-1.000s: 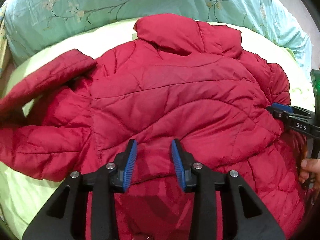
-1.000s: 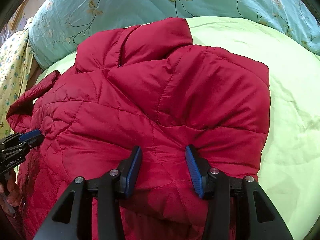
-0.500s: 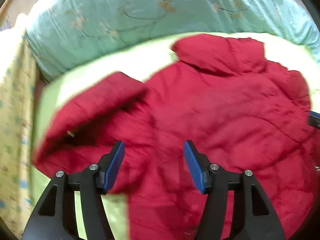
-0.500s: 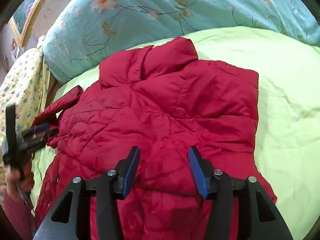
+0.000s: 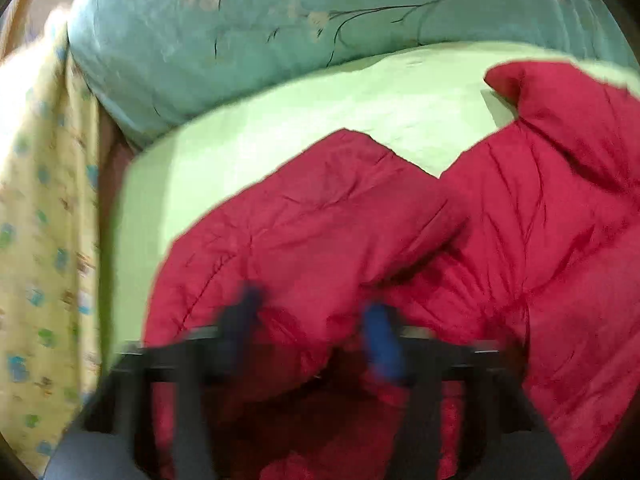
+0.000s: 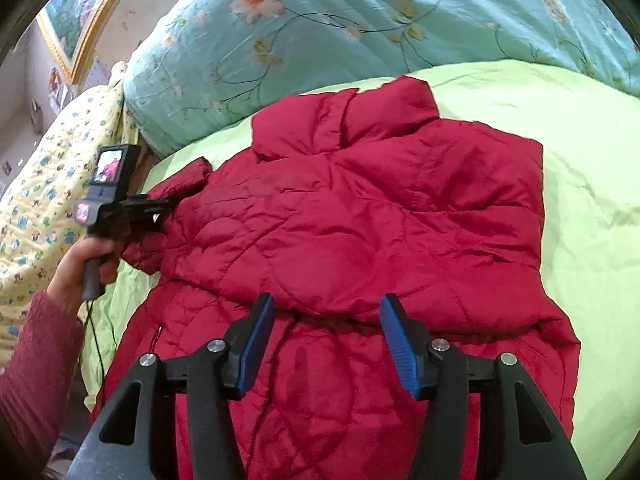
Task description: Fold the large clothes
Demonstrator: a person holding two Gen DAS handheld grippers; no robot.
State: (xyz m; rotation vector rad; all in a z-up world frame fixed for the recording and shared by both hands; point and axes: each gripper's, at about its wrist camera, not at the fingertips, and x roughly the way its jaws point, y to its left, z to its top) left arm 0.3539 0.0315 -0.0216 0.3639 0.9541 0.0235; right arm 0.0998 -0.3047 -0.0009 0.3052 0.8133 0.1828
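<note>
Lying on the lime-green bedsheet point(image 6: 592, 184), puffy red quilted jacket point(image 6: 360, 216); right gripper point(image 6: 326, 344) open above its hem, left gripper point(image 5: 314, 332) blurred, spread at its sleeve.

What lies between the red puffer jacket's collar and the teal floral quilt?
Only bare light-green bedsheet separates the red puffer jacket's collar from the teal floral quilt; the right wrist view shows this clearly.
</note>
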